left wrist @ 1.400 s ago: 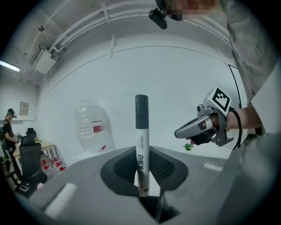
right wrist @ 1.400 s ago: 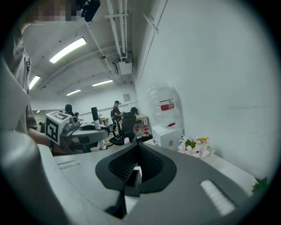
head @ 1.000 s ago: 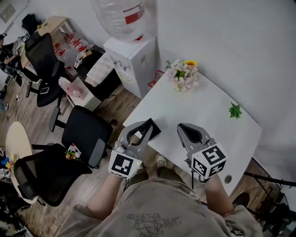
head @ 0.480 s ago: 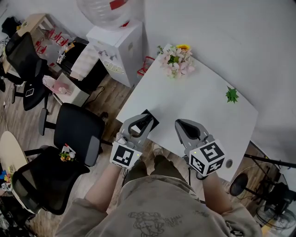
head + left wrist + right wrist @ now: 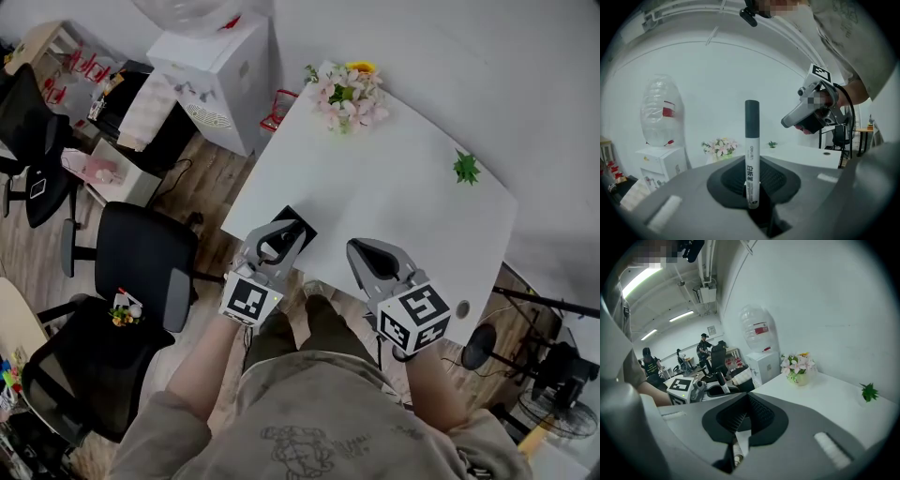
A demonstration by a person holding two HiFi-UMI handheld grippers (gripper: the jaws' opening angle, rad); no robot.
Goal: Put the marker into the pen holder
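At table edge: left gripper (image 5: 752,190) clamps marker (image 5: 751,150) upright.
Right gripper (image 5: 742,420): jaws together, empty.
Advice: centre marker over holder (image 5: 304,225).

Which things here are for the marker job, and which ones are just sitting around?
For the job:
- marker, clamped upright in the left gripper
- black square box at the table's near edge, probably the pen holder

Just lying about:
- flowers
- little green plant
- water dispenser
- black office chair
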